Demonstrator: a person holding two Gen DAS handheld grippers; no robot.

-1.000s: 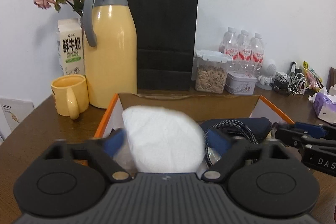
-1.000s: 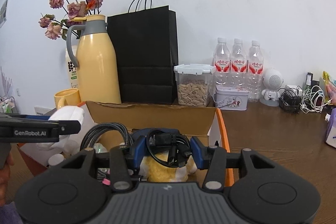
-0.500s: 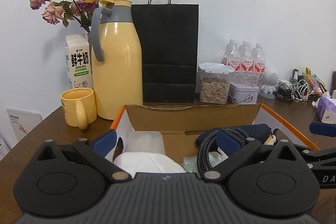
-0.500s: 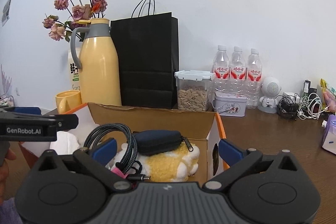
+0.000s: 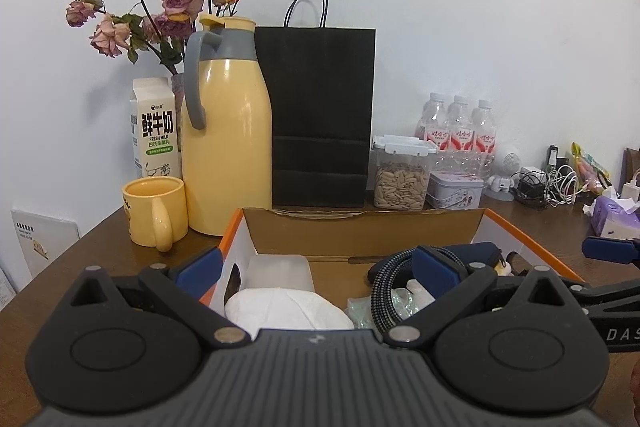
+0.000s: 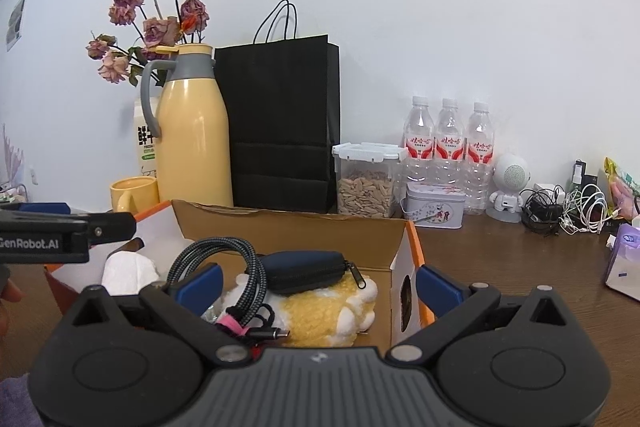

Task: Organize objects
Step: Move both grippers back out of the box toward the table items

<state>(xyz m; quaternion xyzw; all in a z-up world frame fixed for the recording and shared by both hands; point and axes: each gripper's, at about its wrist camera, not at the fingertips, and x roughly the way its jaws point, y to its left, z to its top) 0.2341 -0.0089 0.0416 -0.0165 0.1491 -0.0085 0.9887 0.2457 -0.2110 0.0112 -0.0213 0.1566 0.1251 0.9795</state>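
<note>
Both my grippers, left (image 5: 316,267) and right (image 6: 318,283), gape wide and empty over the box (image 6: 400,259). The pouch (image 6: 304,269) and cable (image 6: 224,259) lie inside it. I should withdraw straight back, clear of the cable loop.

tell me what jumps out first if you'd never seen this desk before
The tall yellow thermos jug and the black paper bag stand side by side at the back against the wall, with dried roses rising behind the jug. In front sits an open cardboard box holding a braided cable, a dark zip pouch and a yellow plush. Both grippers are open at its near edge.
</note>
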